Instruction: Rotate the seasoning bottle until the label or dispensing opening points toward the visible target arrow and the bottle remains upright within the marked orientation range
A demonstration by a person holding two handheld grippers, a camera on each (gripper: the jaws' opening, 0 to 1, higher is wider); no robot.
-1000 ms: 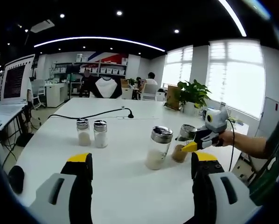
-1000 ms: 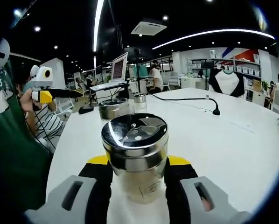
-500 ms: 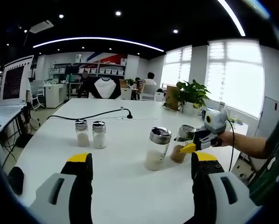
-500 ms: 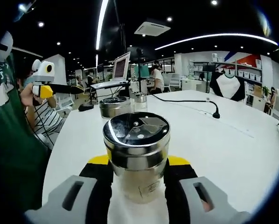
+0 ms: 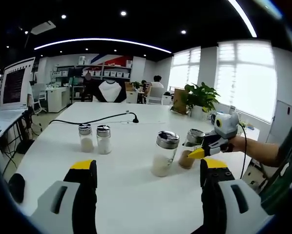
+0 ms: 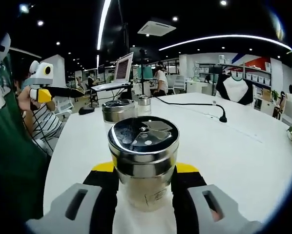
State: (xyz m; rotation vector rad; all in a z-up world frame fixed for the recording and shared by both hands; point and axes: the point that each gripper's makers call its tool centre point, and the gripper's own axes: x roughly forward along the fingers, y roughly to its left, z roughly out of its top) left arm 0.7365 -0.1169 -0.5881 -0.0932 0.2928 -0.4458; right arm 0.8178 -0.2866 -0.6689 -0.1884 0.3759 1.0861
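Right tongs [image 6: 145, 183] clamped on the seasoning bottle [image 6: 143, 161], jaws pressing both sides of the glass body just under the metal cap, low enough to twist it while its base stays on the white table [image 6: 243, 146]. Bottle upright, brown powder inside; small label on the glass faces the camera. Perforated cap top with its flap visible, probably what gets lined up. No target arrow can be made out, so how far it is from aligned is a guess.

Left tongs [image 5: 146, 187] wide apart, holding nothing, hovering above the table well back from the bottles, likely just parked out of the way. From there the right tongs [image 5: 204, 150] grip the bottle [image 5: 191, 150] from the side, a taller white-powder bottle [image 5: 164, 155] just beside it. Two small shakers [image 5: 95, 138] farther off, and a black microphone cable [image 5: 94, 119] beyond.
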